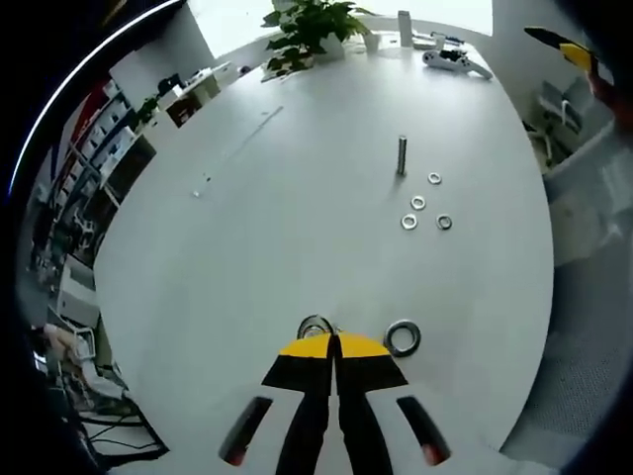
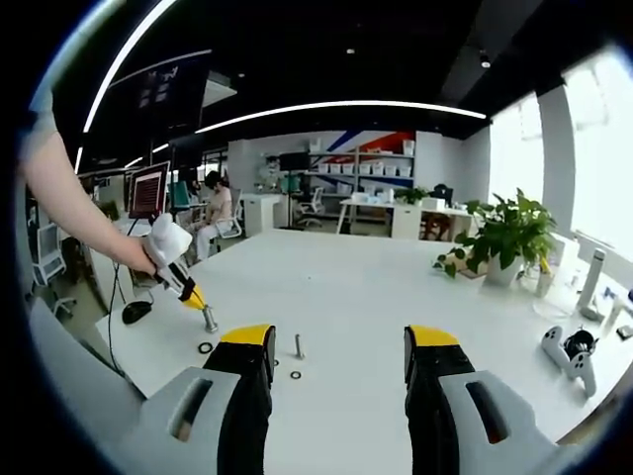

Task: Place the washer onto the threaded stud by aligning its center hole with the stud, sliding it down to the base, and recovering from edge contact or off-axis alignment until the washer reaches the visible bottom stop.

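Washer (image 1: 315, 328): a small flat metal ring, sitting at the tips of the left gripper (image 1: 333, 343) on the white table (image 1: 247, 247), well short of the threaded stud (image 1: 402, 155). It is reading as light, rigid and slick; being thin and lying flat, it is likely offering little edge to pinch, so a hold across the rim, leaving the center hole clear for the stud, is looking like the sound choice. The left gripper's jaws are standing closed together, and they are seeming to pinch the washer's near rim, though the yellow tips are hiding the contact itself.

Second washer (image 1: 403, 337): a larger ring, lying flat just beside the left gripper's tips, on the stud's side.

Small washers (image 1: 425, 206): four, lying loose near the stud's base, none threaded on it.

Threaded stud: standing upright on the table with nothing on its shaft.

Left gripper, pose: in the right gripper view it (image 2: 195, 297) is being held by a hand (image 2: 163, 247) on an outstretched arm, angling steeply down with tips at the table surface.

Right gripper (image 2: 338, 348): hovering above the table facing the stud (image 2: 298, 345), jaws standing wide apart with nothing between them.
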Available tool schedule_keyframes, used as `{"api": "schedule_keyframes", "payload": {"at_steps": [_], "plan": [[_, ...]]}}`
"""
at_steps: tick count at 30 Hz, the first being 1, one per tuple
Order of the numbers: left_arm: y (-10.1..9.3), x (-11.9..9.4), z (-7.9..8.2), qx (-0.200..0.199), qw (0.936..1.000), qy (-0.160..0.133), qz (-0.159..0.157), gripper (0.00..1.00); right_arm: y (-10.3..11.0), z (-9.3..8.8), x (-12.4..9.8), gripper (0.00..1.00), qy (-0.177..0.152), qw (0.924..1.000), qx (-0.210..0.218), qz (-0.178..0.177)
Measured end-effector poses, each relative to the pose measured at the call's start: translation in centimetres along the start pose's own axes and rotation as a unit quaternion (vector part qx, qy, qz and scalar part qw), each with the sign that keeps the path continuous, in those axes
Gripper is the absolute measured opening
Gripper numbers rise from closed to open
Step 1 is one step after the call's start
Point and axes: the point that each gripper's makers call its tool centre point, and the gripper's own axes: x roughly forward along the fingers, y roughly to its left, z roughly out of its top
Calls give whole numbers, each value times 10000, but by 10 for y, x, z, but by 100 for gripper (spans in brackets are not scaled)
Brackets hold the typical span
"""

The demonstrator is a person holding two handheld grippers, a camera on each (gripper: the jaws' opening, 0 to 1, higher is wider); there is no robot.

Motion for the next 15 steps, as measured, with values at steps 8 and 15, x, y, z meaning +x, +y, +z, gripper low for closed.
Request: {"api": "schedule_keyframes", "payload": {"at_steps": [8,15], "plan": [[-3,1,0,-90,9999,-99,11,0,-1,0,0,55,2,10000,8,-14],[-5,1,3,146,9998,-133,71,0,-1,-1,-1,55,5,10000,6,-32]]}}
